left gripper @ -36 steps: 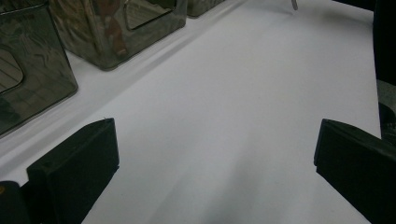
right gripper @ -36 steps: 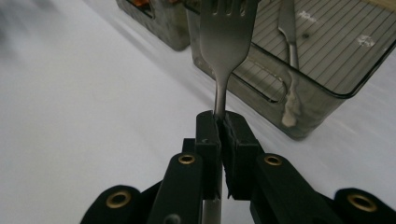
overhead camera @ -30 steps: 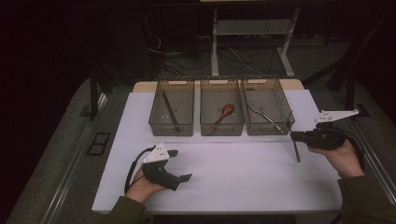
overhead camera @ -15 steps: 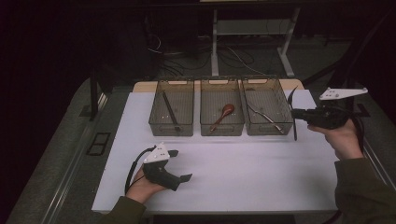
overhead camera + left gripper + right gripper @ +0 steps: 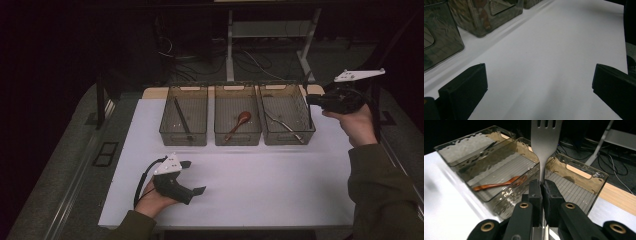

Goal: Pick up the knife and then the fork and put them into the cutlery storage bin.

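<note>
Fork held over the right bin, ready to drop

Right gripper has its jaws clamped tight on the fork by the handle, tines sticking up away from the camera. In the high view the gripper sits raised at the far right edge of the right bin, which already holds metal cutlery. Middle bin has a wooden spoon; left bin has dark sticks, too dim to name. Left gripper rests on the worktop, jaws wide apart, nothing between them.

Best move, I'd judge: carry the fork over the right bin's middle, tilt it level, lower close to the floor, then release so it doesn't bounce out.
</note>
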Action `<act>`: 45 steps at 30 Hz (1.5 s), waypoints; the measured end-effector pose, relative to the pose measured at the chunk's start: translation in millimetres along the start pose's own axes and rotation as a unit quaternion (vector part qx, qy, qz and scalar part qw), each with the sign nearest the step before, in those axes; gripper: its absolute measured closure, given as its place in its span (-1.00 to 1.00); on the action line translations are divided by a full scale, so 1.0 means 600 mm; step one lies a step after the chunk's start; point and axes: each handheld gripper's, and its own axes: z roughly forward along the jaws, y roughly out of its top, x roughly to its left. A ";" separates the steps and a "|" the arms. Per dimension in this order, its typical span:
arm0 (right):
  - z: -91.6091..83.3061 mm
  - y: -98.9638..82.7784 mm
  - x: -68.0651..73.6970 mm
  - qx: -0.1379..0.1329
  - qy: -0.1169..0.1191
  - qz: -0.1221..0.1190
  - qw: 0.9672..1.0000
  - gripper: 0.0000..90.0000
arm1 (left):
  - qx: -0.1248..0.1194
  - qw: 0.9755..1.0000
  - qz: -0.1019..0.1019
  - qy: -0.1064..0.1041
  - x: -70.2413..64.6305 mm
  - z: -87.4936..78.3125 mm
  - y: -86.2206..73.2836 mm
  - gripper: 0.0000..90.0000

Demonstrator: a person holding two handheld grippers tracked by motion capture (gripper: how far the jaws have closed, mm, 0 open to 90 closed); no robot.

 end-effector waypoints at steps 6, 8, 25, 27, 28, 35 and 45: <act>0.033 0.014 -0.013 0.025 -0.016 0.002 1.000 0.87 | 0.000 1.000 0.000 0.000 0.000 0.000 0.000 -1.00; 0.045 0.015 -0.019 0.035 -0.022 0.006 0.999 0.87 | -0.001 1.000 -0.001 -0.001 0.000 0.000 0.000 -1.00; 0.133 -0.024 -0.052 0.152 -0.043 0.030 0.987 0.87 | 0.000 1.000 0.000 -0.001 0.000 0.000 0.000 -1.00; 0.138 -0.026 -0.055 0.159 -0.043 0.030 0.986 0.87 | 0.000 1.000 0.000 -0.001 0.000 0.000 0.000 -1.00; 0.140 -0.027 -0.056 0.162 -0.044 0.031 0.985 0.87 | 0.000 1.000 0.000 -0.001 0.000 0.000 0.000 -1.00; 0.158 -0.037 -0.064 0.188 -0.049 0.045 0.980 0.86 | 0.001 1.000 0.000 -0.001 0.000 0.001 0.000 -1.00; 0.177 -0.044 -0.073 0.202 -0.053 0.058 0.976 0.86 | 0.001 1.000 0.001 -0.002 -0.001 0.002 0.000 -1.00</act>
